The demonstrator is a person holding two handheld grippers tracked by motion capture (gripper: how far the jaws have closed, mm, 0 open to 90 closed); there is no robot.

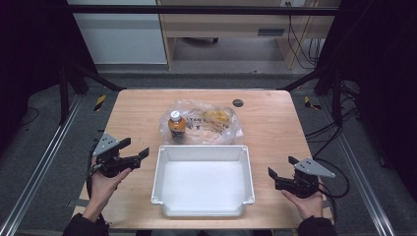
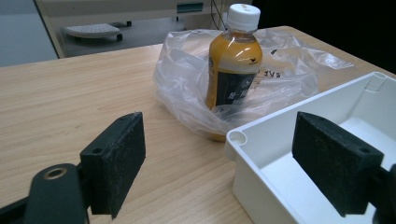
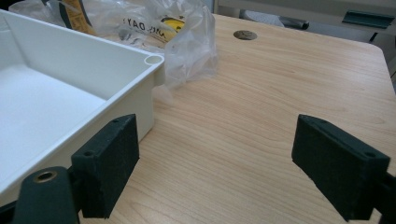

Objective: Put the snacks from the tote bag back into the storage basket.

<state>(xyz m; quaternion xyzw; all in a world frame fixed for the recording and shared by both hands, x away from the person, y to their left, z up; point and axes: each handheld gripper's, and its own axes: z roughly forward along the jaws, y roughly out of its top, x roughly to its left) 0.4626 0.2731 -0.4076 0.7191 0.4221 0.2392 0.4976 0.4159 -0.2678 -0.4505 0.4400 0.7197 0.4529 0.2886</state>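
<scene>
Bottle (image 2: pixel 233 60) stands upright inside loose plastic bag (image 1: pixel 206 123) — both my claws, left (image 1: pixel 134 151) and right (image 1: pixel 281 167), spread wide — grabbing film alone could tip it.

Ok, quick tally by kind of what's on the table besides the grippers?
Bottle of orange-brown drink with a white cap, upright in the bag: 1
Clear plastic bag: 1
Yellow item inside the bag, too blurred to name: 1
White plastic bin, empty: 1
Total: 4
</scene>
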